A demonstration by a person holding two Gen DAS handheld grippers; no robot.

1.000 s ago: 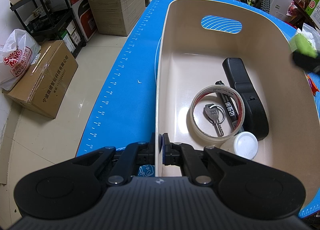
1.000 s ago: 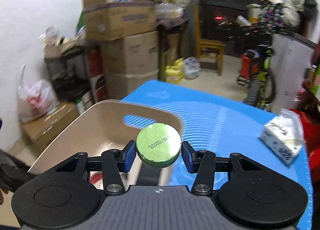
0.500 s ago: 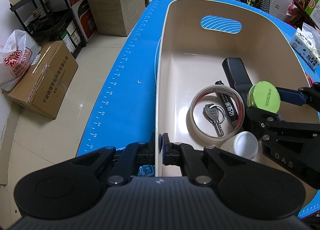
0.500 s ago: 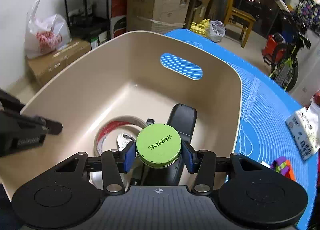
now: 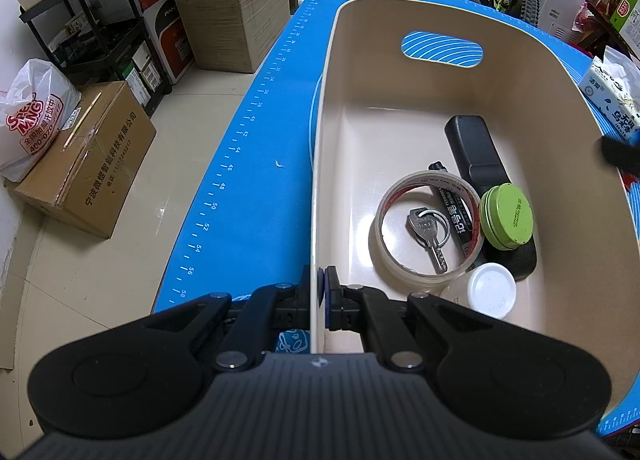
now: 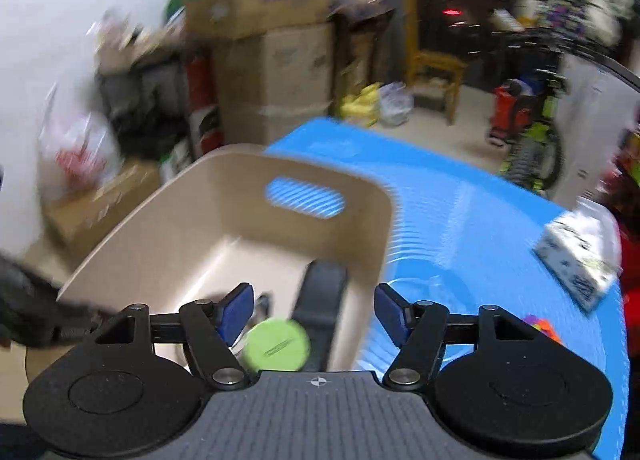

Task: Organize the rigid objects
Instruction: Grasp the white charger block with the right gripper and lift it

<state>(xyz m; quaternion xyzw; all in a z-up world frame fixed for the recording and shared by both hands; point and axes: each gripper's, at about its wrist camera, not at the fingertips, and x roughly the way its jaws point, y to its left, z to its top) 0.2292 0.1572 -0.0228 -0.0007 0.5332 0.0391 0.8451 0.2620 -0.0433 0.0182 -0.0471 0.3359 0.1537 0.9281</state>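
A beige bin (image 5: 520,71) stands on the blue mat (image 5: 260,163). My left gripper (image 5: 319,300) is shut on the bin's near rim. Inside lie a green round tin (image 5: 508,217), tilted against a black remote (image 5: 476,151), a tape roll (image 5: 424,276) around a key (image 5: 430,232) and a black marker (image 5: 456,211), and a white-capped jar (image 5: 490,290). My right gripper (image 6: 316,310) is open and empty above the bin (image 6: 192,236), with the green tin (image 6: 278,344) below it. Its tip shows at the right edge of the left wrist view (image 5: 620,151).
A tissue pack (image 6: 580,260) and a small colourful toy (image 6: 540,326) lie on the mat right of the bin; the pack also shows in the left wrist view (image 5: 612,99). Cardboard boxes (image 5: 84,155), a shelf rack and a bicycle stand on the floor around the table.
My right gripper opened and let go of the green tin, which now rests in the bin against the remote. The gripper has lifted up and back. The left gripper has not moved.
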